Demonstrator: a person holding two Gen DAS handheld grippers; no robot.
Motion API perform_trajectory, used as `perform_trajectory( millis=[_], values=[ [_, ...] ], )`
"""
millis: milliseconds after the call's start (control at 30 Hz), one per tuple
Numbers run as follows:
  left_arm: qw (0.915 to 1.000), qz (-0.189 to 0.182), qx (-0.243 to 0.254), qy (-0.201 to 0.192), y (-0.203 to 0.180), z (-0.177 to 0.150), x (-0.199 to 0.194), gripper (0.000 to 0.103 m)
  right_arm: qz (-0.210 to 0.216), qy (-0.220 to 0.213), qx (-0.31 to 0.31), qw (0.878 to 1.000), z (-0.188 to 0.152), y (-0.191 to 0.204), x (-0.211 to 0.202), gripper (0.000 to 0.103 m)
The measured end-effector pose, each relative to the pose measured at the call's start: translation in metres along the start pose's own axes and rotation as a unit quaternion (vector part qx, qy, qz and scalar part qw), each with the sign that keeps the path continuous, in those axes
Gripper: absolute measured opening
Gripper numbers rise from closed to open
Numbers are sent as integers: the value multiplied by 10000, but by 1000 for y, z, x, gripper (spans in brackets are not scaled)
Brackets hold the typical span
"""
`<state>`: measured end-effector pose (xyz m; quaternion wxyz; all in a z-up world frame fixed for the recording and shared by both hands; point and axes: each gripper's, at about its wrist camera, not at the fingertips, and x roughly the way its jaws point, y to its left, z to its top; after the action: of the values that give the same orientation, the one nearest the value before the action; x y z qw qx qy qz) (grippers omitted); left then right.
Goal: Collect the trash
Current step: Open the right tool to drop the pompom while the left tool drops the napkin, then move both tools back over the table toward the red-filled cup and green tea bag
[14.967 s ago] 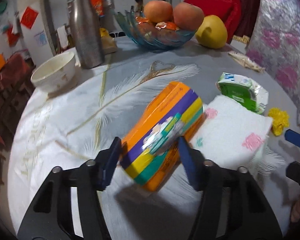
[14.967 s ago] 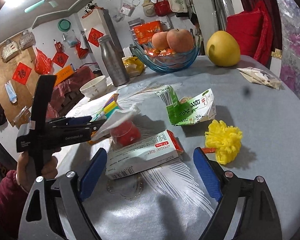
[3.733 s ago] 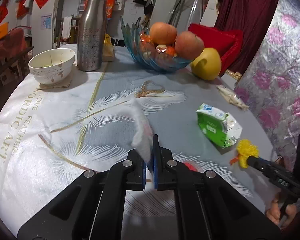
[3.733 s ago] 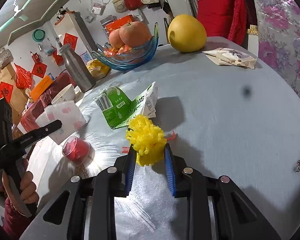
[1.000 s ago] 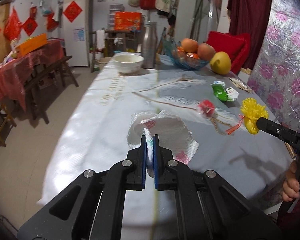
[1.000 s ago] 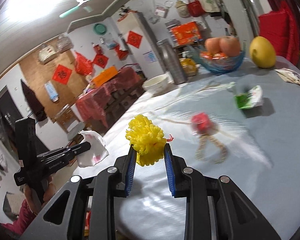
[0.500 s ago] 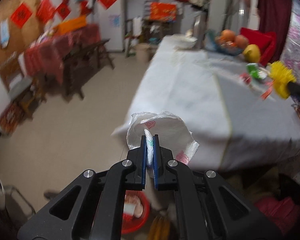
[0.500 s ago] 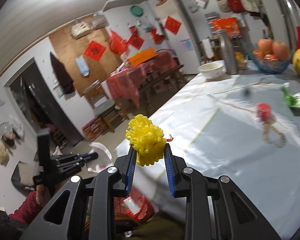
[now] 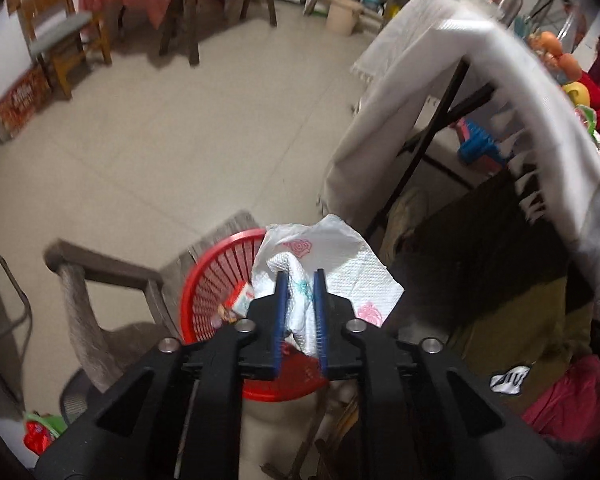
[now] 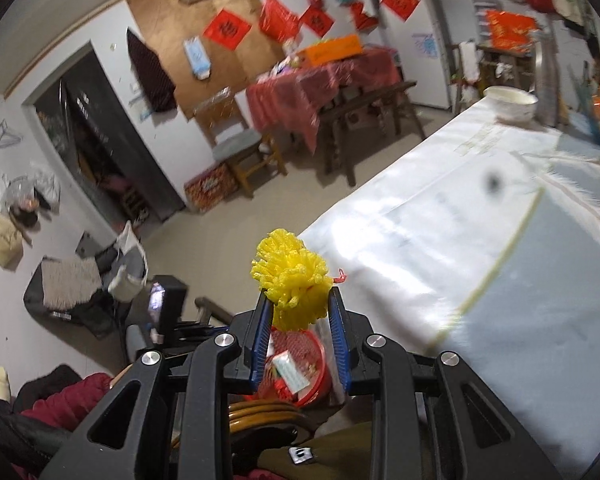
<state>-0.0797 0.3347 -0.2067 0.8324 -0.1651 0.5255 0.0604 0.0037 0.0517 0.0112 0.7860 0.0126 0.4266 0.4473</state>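
We've got the red basket [image 9: 216, 284] on the floor by the table [image 10: 480, 264], w/ some trash already in it. It sits directly below our left gripper [image 9: 298, 308], whose jaws are nearly closed, pinching the paper napkin [image 9: 340, 272]. Right gripper [image 10: 300, 320] clamps the yellow foam net [image 10: 294, 280], higher up and further off, so left drops first, probably.

A crumpled white rose-print napkin [image 9: 332, 272] sits between the left jaws; a yellow frilly wad [image 10: 294, 280] between the right; red basket [image 9: 216, 280] below both.
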Motion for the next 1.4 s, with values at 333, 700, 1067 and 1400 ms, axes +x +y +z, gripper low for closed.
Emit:
perform_trajectory(
  millis=[333,700,1067,1400],
  values=[
    [9988,475,2,-150,22,-6,1,77,179,903,-328,9952,-11,44,71,28],
    [9860,1213,-466,-1042,69,14,-61,93,453,2028,-727,9755,-25,87,166,32],
    [9805,1313,-431,-1400,63,19,-88,95,320,1759,-838,9803,-16,91,164,48],
    [9821,1071,-28,-1548,23,28,-93,95,-103,1079,-417,9932,-5,35,109,53]
  ],
)
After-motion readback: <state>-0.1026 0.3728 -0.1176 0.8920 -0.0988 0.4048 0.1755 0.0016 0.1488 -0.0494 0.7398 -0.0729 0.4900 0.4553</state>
